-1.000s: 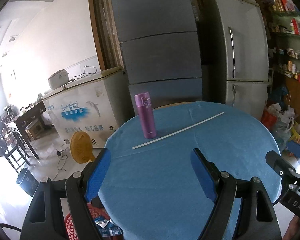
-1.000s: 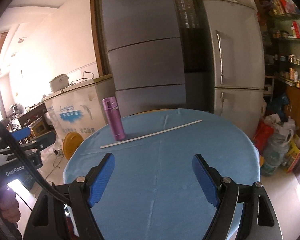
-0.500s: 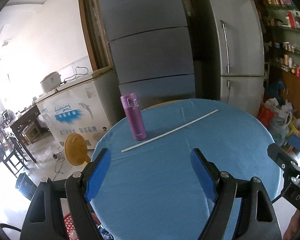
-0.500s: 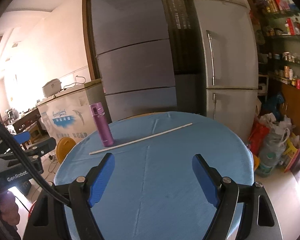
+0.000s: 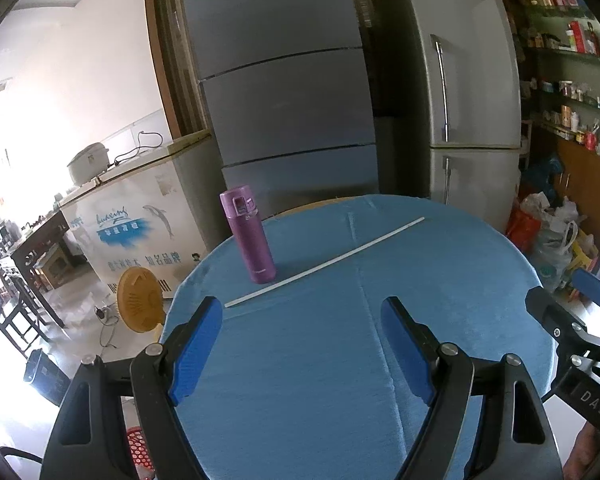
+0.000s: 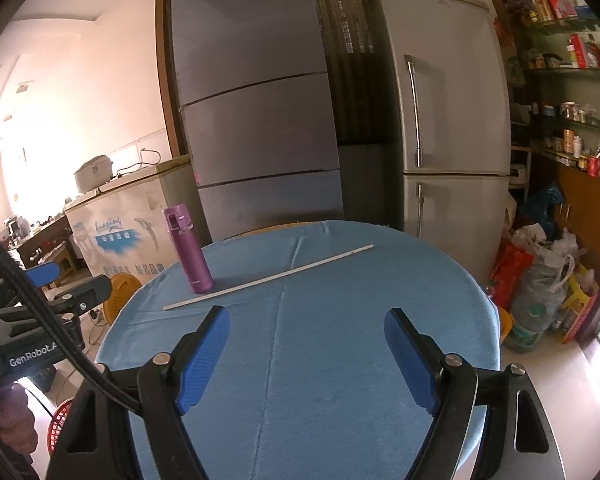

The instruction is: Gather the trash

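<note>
Fridges stand behind everything: a tall grey one [image 6: 256, 120] with flat matte doors split by two thin seams, and beside it a silver one [image 6: 452, 128] with a long upright handle. A white chest freezer [image 5: 136, 224] with a blue dolphin print sits off to the left, a rice cooker [image 5: 88, 162] on its lid.

Nearer is a round table [image 5: 440, 288] under a smooth blue cloth with faint fold creases. Its curved rim drops to open floor on the left, where a round yellow fan [image 5: 138, 306] stands, and on the right toward a heap of plastic bags [image 6: 540, 280]. Most of the cloth is bare, with wide room between the near edge and the objects toward the far side.

A purple flask [image 5: 249, 234], cylindrical and glossy, stands upright left of centre. Just beside its base, perhaps touching, lies a long thin white stick [image 5: 328, 262], straight, running diagonally up to the right.

The left gripper [image 5: 302, 316] and right gripper [image 6: 307, 324] hang over the near edge, black frames with ribbed blue pads, each with jaws spread wide and nothing between them. A red mesh basket [image 6: 62, 416] shows low beside the table; whether it holds trash I cannot tell.
</note>
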`<state>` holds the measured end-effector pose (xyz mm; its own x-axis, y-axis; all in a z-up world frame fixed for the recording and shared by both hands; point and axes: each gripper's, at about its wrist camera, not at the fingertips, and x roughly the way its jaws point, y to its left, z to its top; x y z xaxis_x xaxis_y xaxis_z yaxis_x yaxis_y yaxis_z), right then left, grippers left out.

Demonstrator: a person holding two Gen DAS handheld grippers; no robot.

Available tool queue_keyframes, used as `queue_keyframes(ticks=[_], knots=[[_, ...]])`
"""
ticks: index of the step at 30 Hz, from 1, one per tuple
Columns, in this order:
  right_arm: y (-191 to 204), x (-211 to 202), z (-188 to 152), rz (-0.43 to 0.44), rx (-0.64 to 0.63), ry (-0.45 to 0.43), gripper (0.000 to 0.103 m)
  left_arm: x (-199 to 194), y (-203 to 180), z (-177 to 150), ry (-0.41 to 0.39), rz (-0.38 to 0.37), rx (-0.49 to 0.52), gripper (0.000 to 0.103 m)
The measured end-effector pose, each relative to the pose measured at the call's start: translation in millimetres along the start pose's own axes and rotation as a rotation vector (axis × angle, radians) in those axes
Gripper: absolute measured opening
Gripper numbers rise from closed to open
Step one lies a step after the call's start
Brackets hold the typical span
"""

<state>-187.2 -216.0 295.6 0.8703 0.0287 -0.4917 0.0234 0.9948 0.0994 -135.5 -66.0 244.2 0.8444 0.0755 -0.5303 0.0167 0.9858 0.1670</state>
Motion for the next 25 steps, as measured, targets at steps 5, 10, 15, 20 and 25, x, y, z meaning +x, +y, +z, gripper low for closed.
queue_keyframes(ticks=[5, 10, 15, 20, 25], knots=[[6, 0, 2, -0.007, -0.007, 0.004, 0.083, 1, 5, -2, 0.005, -0.011, -0.010, 0.082], [16, 0, 3, -0.015, -0.024, 0.004, 0.083, 2, 13, -4, 0.000, -0.014, -0.019, 0.082], [27, 4, 1, -0.024, -0.046, 0.012, 0.083, 7, 23, -7, 0.002, -0.017, -0.031, 0.082], [31, 19, -3, -0.033, -0.050, 0.030, 0.083, 20, 30, -15, 0.022, -0.021, -0.042, 0.082], [23, 61, -28, -0.031, -0.034, 0.067, 0.083, 62, 27, -37, 0.110, -0.068, -0.051, 0.082]])
